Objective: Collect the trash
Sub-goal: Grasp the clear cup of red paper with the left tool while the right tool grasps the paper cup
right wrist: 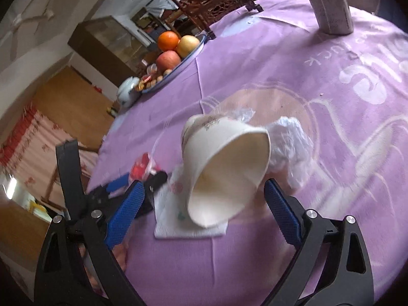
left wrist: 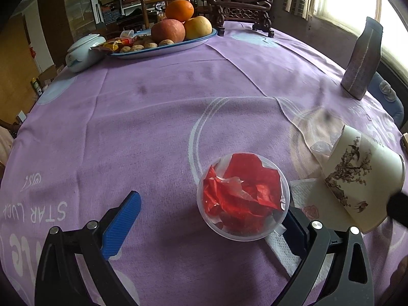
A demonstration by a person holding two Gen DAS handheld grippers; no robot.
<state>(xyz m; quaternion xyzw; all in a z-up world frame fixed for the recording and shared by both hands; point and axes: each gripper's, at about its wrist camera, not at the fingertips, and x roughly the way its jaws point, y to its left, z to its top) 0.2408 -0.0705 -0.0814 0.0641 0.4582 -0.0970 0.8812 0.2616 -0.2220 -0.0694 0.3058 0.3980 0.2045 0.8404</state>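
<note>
A clear plastic cup (left wrist: 243,196) stuffed with red crumpled wrapper stands on the purple tablecloth (left wrist: 153,117). My left gripper (left wrist: 211,219) is open, its fingers on either side of the cup; the right finger is partly hidden behind it. A white paper cup (right wrist: 224,173) with a tree print is tilted, mouth toward the camera, between the open fingers of my right gripper (right wrist: 204,204); neither pad visibly touches it. It also shows in the left wrist view (left wrist: 362,181). Under it lie a white napkin (right wrist: 168,224) and crumpled clear plastic (right wrist: 290,150).
A blue-rimmed tray (left wrist: 163,48) of fruit and nuts and a white lidded jar (left wrist: 83,51) stand at the far left. A carved wooden stand (left wrist: 242,7) is at the back. A tall dark box (left wrist: 362,58) stands at the right edge.
</note>
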